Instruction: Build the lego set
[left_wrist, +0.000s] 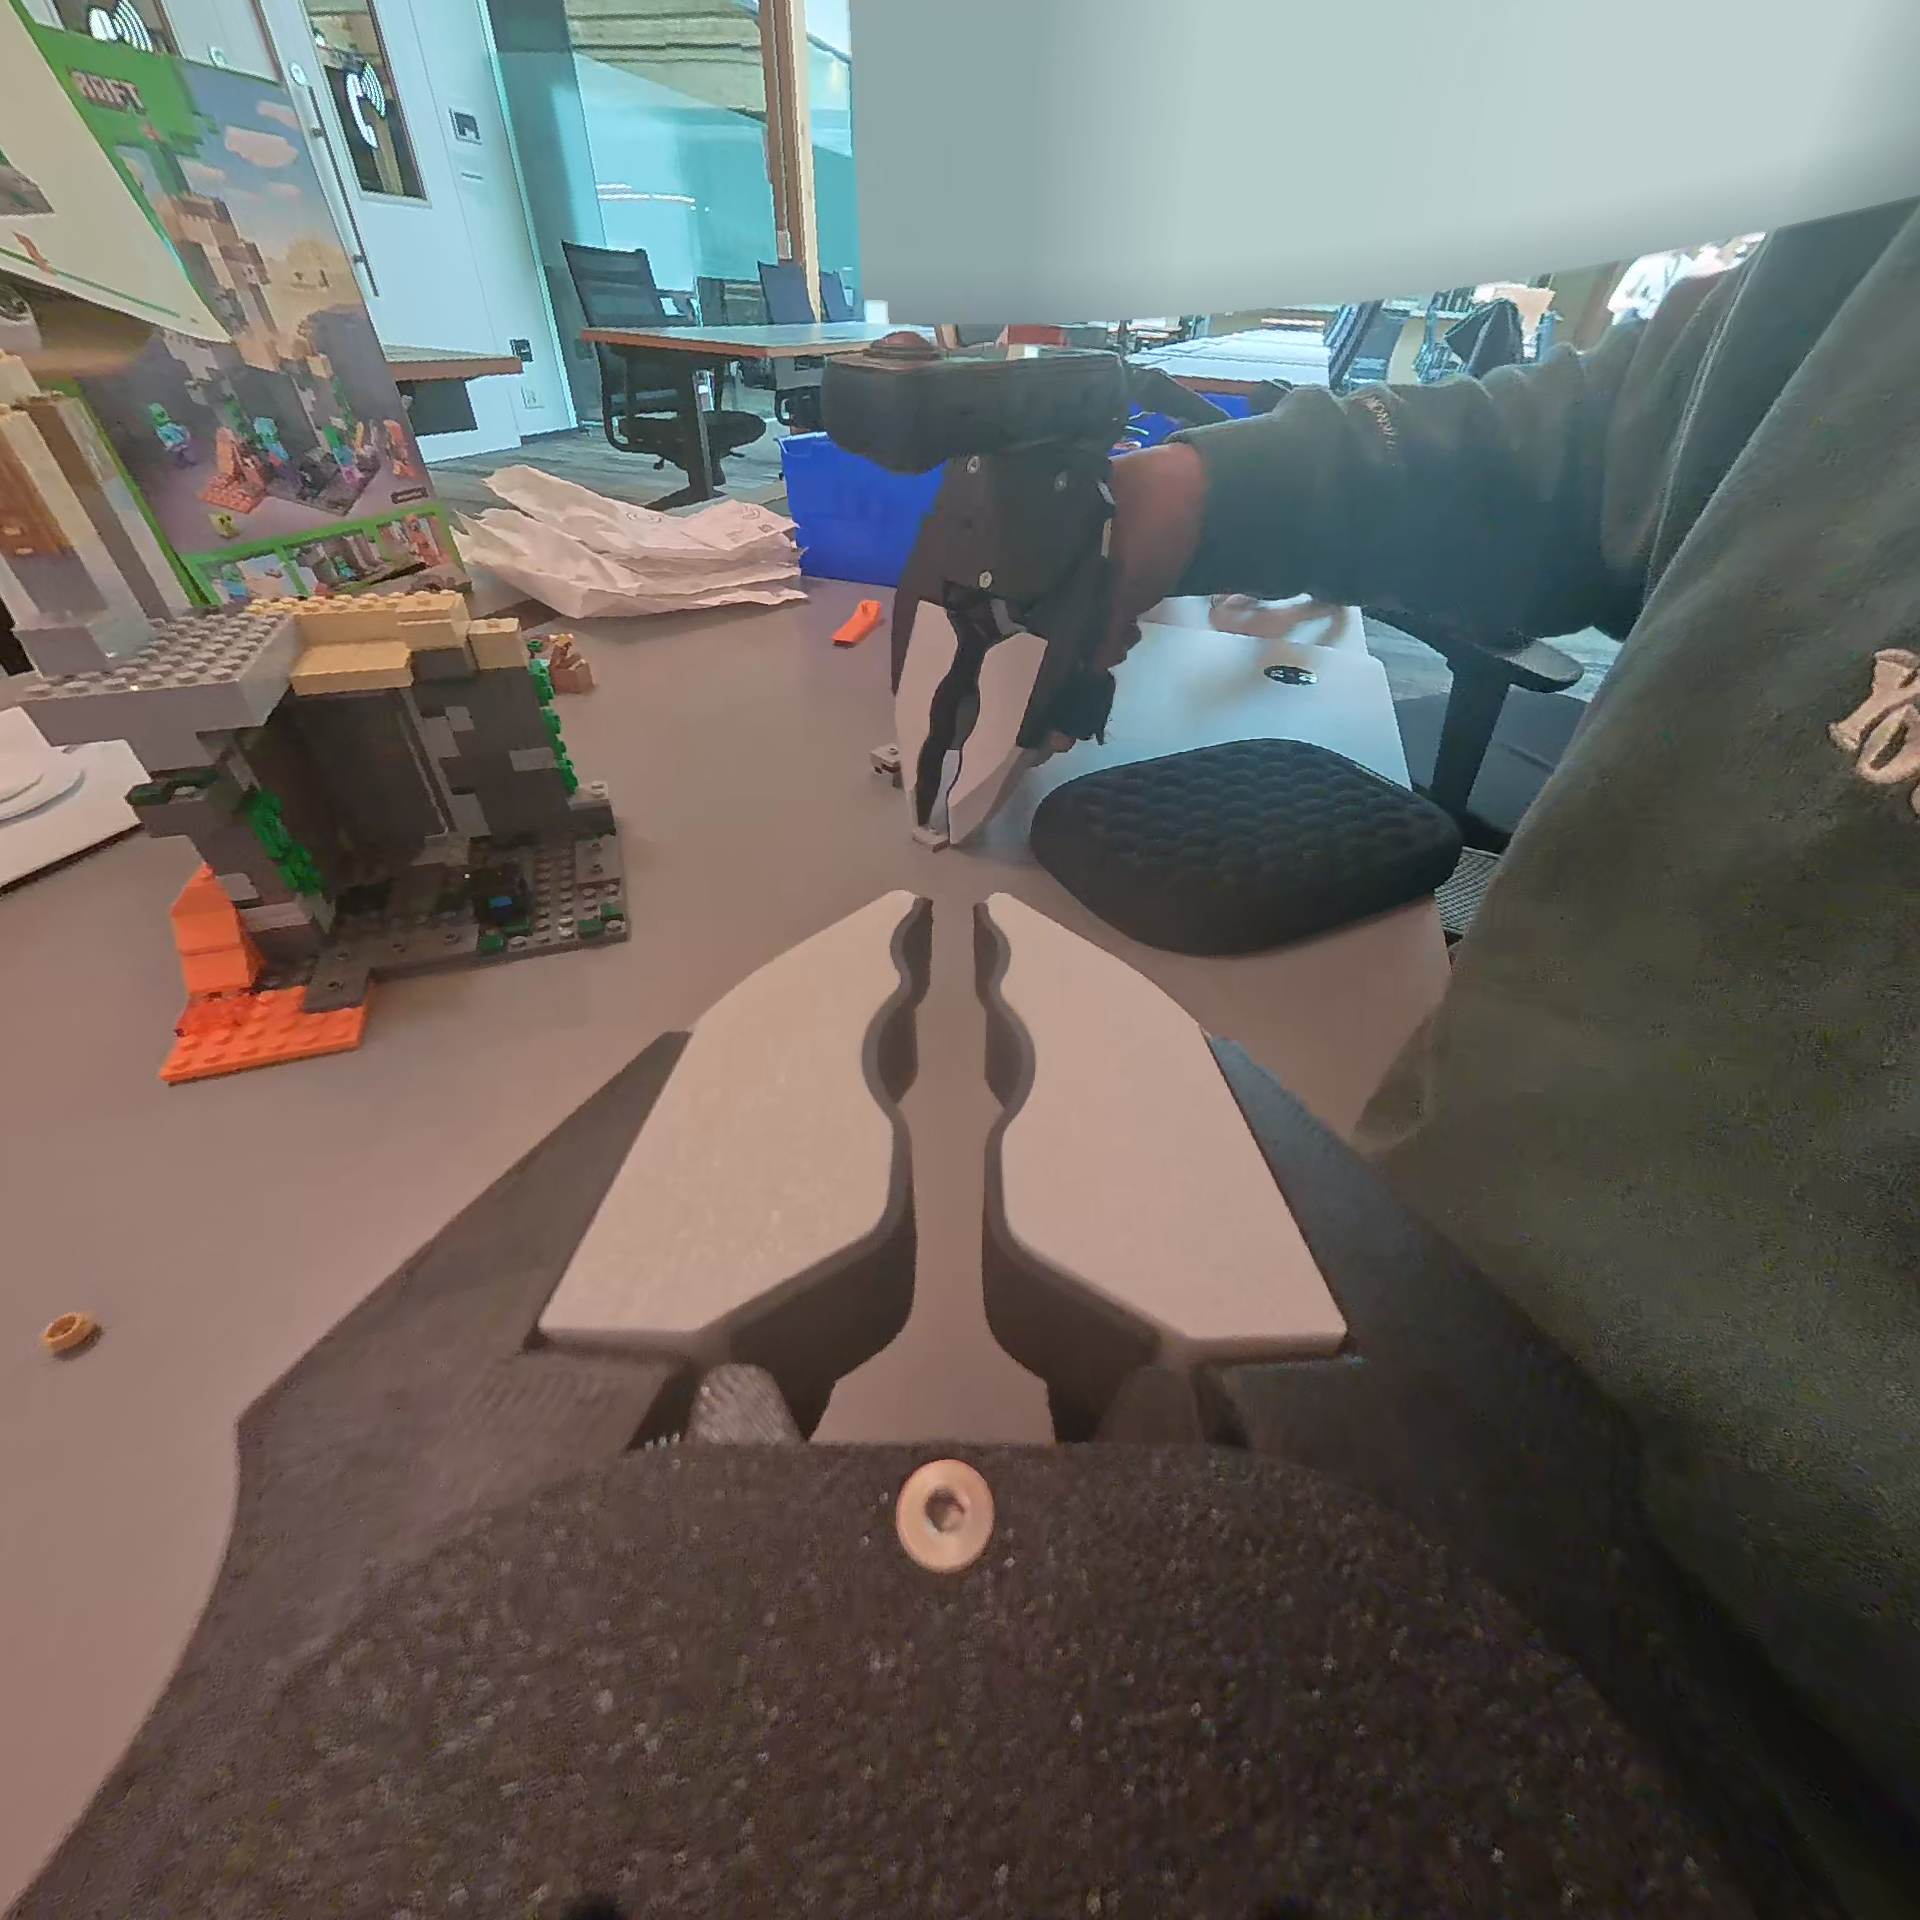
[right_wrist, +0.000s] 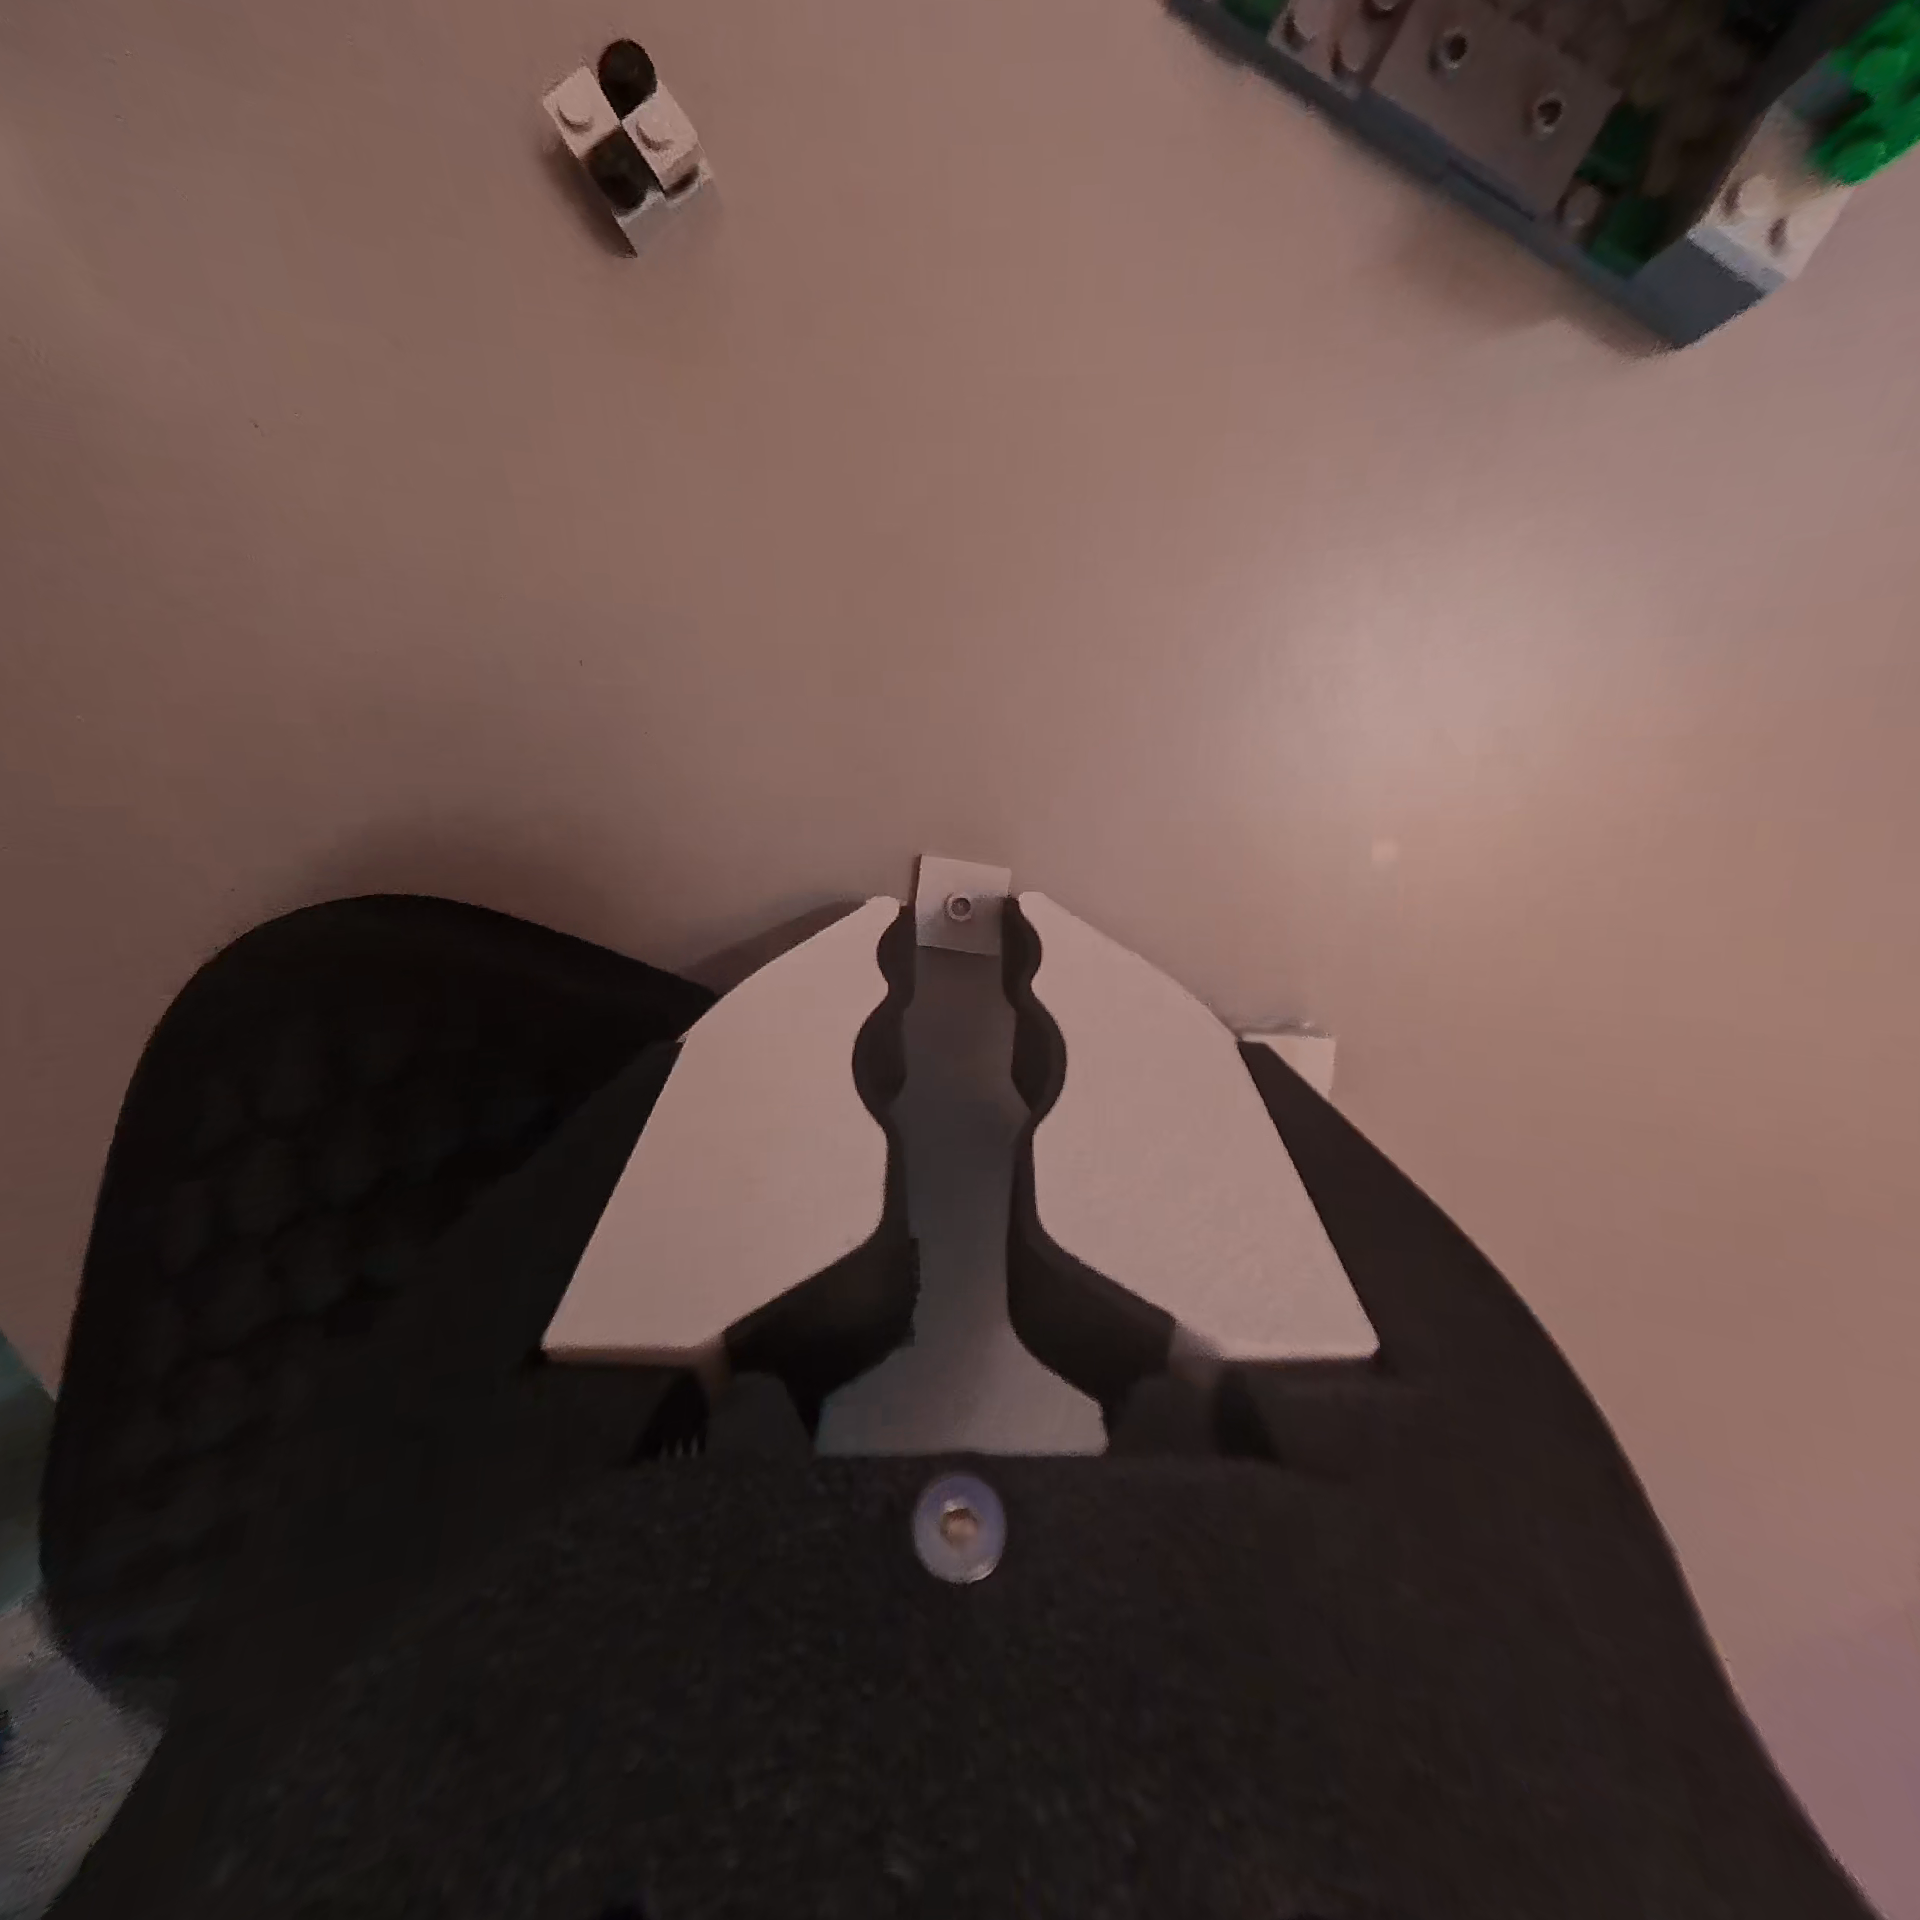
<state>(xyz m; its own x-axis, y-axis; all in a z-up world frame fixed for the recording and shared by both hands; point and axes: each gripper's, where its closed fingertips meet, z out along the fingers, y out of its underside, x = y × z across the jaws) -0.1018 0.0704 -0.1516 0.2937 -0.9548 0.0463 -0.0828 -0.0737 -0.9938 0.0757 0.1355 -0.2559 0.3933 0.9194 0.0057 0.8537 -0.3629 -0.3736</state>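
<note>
A partly built lego model (left_wrist: 343, 810) of grey, tan, green and orange bricks stands on the grey table (left_wrist: 727, 1039) at the left; its corner shows in the right wrist view (right_wrist: 1507, 135). My right gripper (right_wrist: 958, 906) points down at the table with its fingertips closed around a small grey one-stud piece (right_wrist: 961, 916). It also shows in the left wrist view (left_wrist: 940, 821), held by a hand. My left gripper (left_wrist: 951, 906) is low over the table, nearly closed with a thin gap, and holds nothing.
A black padded rest (left_wrist: 1247, 842) lies right of the right gripper. A small grey-and-black brick cluster (right_wrist: 629, 145) lies ahead of the right gripper. The set's box (left_wrist: 260, 343), white bags (left_wrist: 634, 551), a blue bin (left_wrist: 852, 509), an orange piece (left_wrist: 857, 623) and a tan ring (left_wrist: 71, 1333) are around. My right fingertips sit around 20 cm from my left ones.
</note>
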